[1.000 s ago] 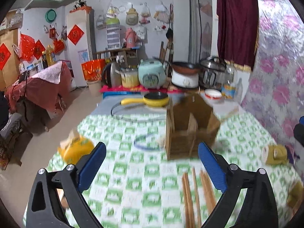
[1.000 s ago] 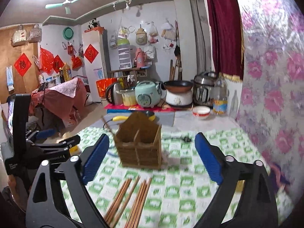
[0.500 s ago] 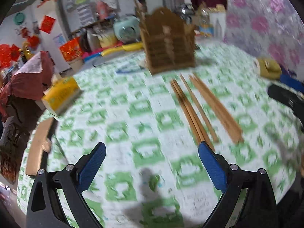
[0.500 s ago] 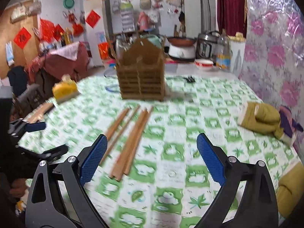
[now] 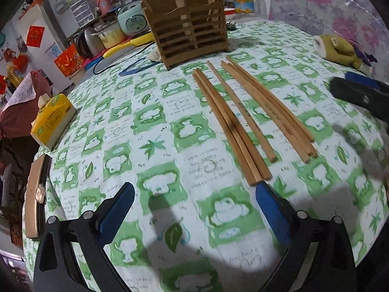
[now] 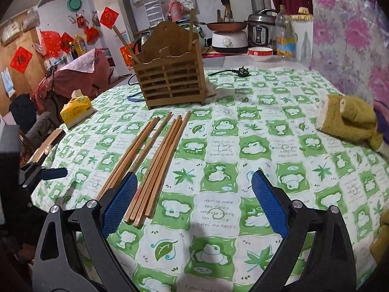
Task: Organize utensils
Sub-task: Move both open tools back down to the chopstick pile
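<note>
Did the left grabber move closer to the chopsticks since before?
Yes. The left gripper came down and forward: the chopsticks now reach its right fingertip, and the wooden holder sits higher in view.

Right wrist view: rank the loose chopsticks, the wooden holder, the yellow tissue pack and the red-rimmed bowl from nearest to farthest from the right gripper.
1. Loose chopsticks: on the cloth, their near ends beside the left finger of the right gripper.
2. Yellow tissue pack: far left, at the table edge.
3. Wooden holder: ahead, beyond the chopstick tips; close to the tissue pack in rank.
4. Red-rimmed bowl: beyond the table, right of centre.
</note>
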